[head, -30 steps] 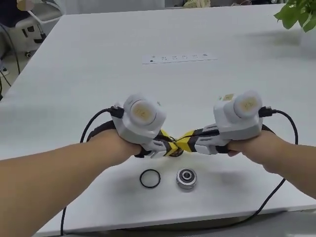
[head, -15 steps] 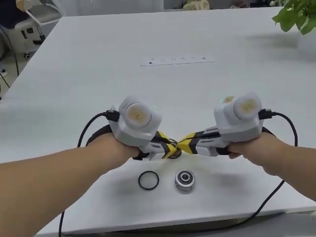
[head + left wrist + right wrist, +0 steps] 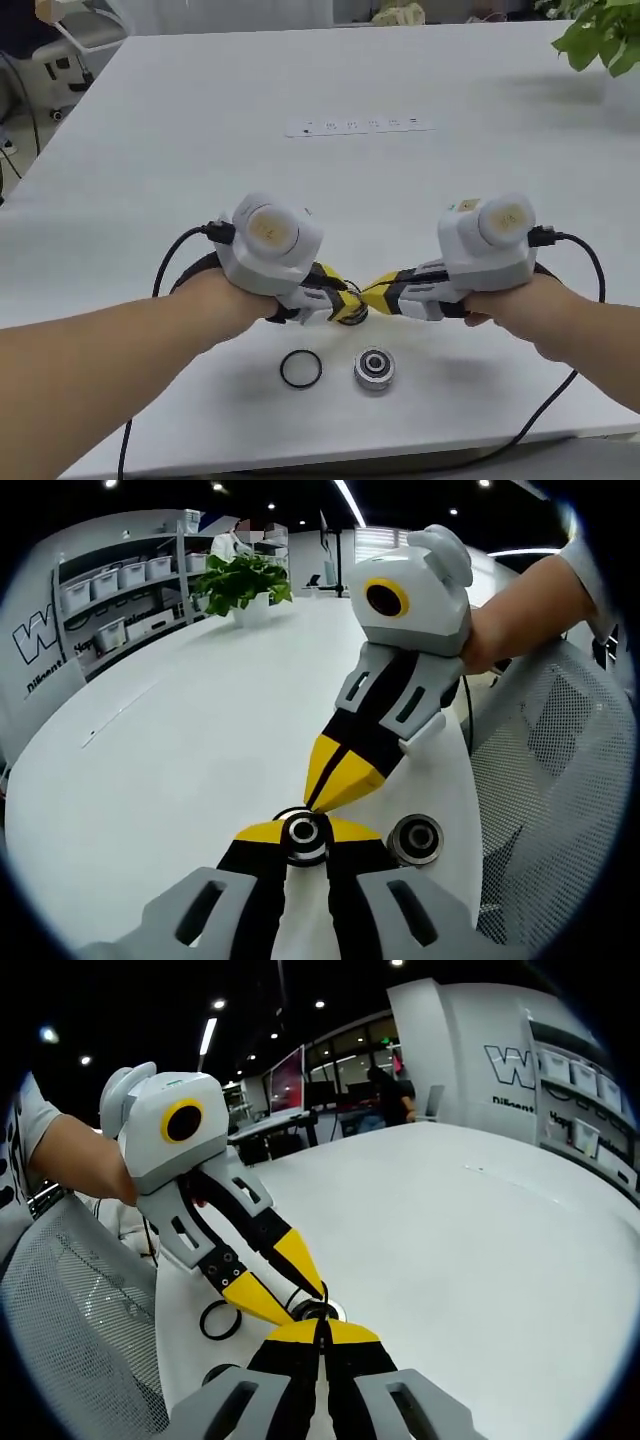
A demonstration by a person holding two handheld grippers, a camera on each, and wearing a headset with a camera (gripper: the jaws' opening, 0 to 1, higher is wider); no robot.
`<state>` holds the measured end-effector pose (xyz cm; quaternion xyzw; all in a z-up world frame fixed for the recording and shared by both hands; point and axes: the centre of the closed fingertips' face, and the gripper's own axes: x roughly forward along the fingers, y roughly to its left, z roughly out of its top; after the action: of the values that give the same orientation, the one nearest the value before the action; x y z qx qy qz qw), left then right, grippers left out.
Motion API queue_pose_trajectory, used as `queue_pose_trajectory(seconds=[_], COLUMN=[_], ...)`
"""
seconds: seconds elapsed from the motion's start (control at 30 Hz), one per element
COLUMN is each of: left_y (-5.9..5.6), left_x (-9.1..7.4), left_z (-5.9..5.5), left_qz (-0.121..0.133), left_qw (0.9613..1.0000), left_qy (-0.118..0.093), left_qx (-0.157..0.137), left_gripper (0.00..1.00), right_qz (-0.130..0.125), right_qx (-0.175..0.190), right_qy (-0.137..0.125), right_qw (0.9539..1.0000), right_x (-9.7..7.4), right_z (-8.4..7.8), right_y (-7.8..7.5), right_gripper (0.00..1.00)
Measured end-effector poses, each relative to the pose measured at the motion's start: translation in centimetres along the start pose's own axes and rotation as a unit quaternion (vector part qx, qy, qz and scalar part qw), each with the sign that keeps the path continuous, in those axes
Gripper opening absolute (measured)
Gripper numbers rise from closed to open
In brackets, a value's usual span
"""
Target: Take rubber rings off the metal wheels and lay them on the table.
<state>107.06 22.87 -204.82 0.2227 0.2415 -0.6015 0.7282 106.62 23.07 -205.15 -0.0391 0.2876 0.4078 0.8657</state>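
A metal wheel [image 3: 305, 838] sits clenched between the yellow tips of the left gripper [image 3: 338, 306], held over the white table [image 3: 200, 130] near its front edge. The right gripper [image 3: 370, 296] meets it tip to tip, jaws pressed together against the wheel's rim. Whether they nip any rubber there cannot be told. The left gripper view shows the wheel's hub face-on, where the head view gives only a dark glimpse between the tips. The head view shows a loose rubber ring [image 3: 301, 369] lying flat on the table just beside a second wheel [image 3: 374, 367], not touching it. The count: two wheels, one loose ring, two grippers. Farther off, a socket strip [image 3: 358, 126] is set in the tabletop and a leafy plant [image 3: 600, 35] stands at the far corner.
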Motion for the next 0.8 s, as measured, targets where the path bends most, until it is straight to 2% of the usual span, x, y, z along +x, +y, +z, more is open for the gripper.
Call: queue_pose_trajectory(seconds=[0.27,0.5,0.8], left_y=[-0.6,-0.7,-1.3], left_x=[-0.9,-2.0,-3.4], left_z=[0.6,1.5,1.9], left_qz=[-0.007,-0.005,-0.010], left_qw=[0.9999,0.9994,0.9989], left_qy=[-0.015,-0.033,-0.046], left_qx=[-0.003,-0.005,0.000], left_gripper=[0.16,0.22,0.28], right_qz=[-0.001,-0.001,0.000], right_qx=[0.003,0.004,0.005], right_qy=[-0.007,-0.012,-0.018], right_qw=[1.0000,0.9999,0.9998], right_x=[-0.3,-0.4,-0.7], right_z=[0.3,0.5,0.9], right_y=[-0.3,-0.3,-0.2], right_gripper=[0.00,0.00,0.00])
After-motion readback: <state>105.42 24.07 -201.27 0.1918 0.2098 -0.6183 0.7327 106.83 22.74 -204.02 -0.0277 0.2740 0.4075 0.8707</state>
